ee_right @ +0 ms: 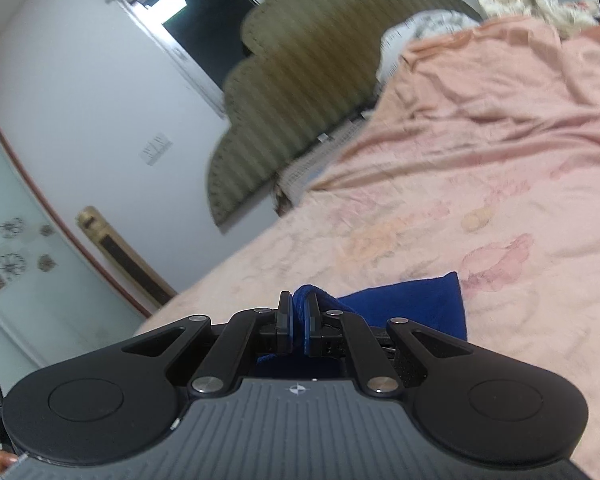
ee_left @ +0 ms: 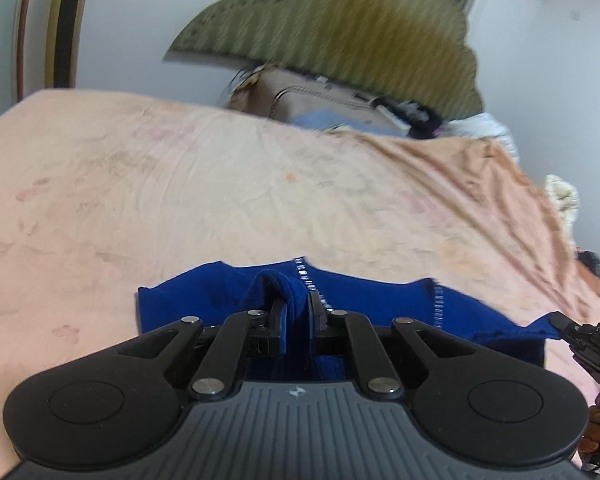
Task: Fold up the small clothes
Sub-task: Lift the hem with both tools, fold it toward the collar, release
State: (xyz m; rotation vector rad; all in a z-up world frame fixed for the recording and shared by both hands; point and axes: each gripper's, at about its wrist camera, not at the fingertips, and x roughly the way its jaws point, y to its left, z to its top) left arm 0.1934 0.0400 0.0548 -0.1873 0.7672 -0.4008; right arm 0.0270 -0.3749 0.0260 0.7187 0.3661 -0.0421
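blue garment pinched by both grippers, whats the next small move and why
Probably lower the held edge onto the pink bedsheet: the left hand-held gripper and the right hand-held gripper each pinch a fold of the blue garment above it.

A peach floral bedsheet [ee_left: 220, 184] covers the bed, a scalloped olive striped headboard [ee_right: 300, 92] stands against pale walls [ee_right: 80, 80], and a dark window [ee_right: 204, 24] sits just beside it.

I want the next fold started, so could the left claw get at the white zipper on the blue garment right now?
Probably not yet: the left claw is shut on a bunched fold of the blue garment. The zipper lies uncovered just beyond.
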